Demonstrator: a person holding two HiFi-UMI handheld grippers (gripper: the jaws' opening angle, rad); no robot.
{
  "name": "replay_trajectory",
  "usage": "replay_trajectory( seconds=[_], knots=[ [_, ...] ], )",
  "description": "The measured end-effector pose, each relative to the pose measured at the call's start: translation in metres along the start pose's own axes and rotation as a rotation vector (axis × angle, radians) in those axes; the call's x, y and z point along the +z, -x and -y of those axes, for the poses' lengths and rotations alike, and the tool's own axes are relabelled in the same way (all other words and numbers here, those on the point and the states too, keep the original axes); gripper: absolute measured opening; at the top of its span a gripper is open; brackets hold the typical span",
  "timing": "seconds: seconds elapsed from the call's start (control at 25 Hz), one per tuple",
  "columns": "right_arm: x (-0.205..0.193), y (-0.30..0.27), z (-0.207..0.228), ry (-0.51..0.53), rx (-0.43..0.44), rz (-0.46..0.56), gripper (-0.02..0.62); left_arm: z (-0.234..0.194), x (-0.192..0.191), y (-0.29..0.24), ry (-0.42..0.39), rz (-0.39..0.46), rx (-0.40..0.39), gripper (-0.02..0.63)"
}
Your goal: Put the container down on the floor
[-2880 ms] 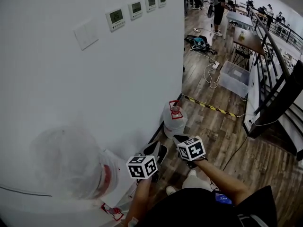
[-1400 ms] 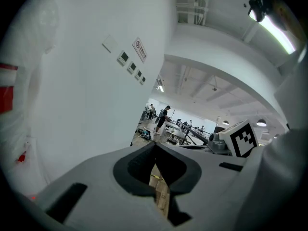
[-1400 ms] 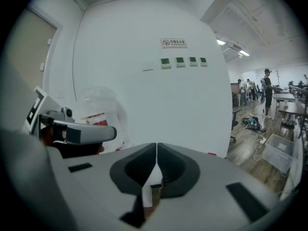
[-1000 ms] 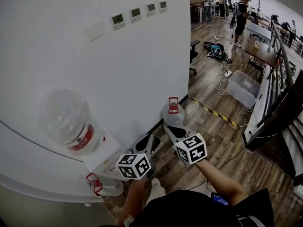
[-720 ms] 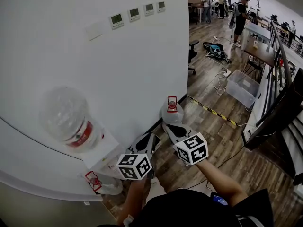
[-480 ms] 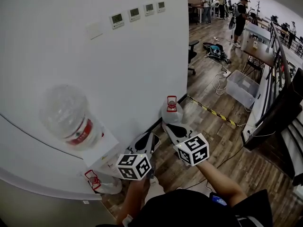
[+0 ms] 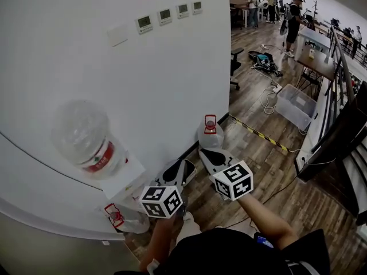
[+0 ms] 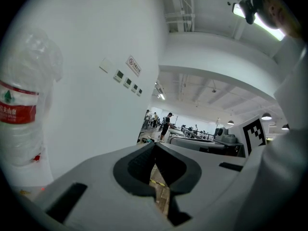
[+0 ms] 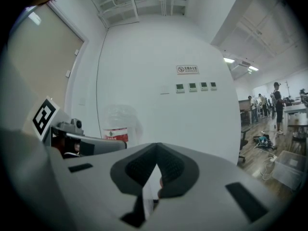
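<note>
We've got both tongs pressed together w/ nothing in 'em: left gripper (image 8: 155, 147), right gripper (image 9: 156, 152). Water jug (image 7: 210, 135) sits on the wood floor (image 7: 269, 171) by the wall (image 7: 172, 67), approx center of head view.

Black-and-white square markers on the cubes of left gripper (image 7: 184, 168) and right gripper (image 7: 205, 152); pale grey shells, dark ribbed pads. Clear container (image 7: 210, 137) against the plain white wall (image 7: 86, 56), red at the cap. Clear big bottle (image 7: 80, 133) too, red label band. Brown wood-plank floor (image 7: 269, 176), yellow-and-black striped tape (image 7: 258, 134) across it.
</note>
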State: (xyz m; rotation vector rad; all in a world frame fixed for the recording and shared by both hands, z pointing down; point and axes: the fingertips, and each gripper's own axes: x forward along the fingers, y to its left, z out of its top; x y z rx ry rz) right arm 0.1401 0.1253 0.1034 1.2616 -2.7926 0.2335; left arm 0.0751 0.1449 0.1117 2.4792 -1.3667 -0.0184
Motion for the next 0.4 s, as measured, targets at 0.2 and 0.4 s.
replay_trajectory(
  seconds=[0.2,0.4],
  knots=[
    [-0.0026,0.0025,0.0029,-0.006,-0.005,-0.003,0.029,0.005,0.0001,-0.0041,0.001,-0.005,-0.017,0.014],
    [-0.0017,0.0031,0.0062,-0.027,-0.006,0.01,0.029,0.01,-0.0003,-0.0087,-0.014,-0.008,-0.038,0.014]
  ],
)
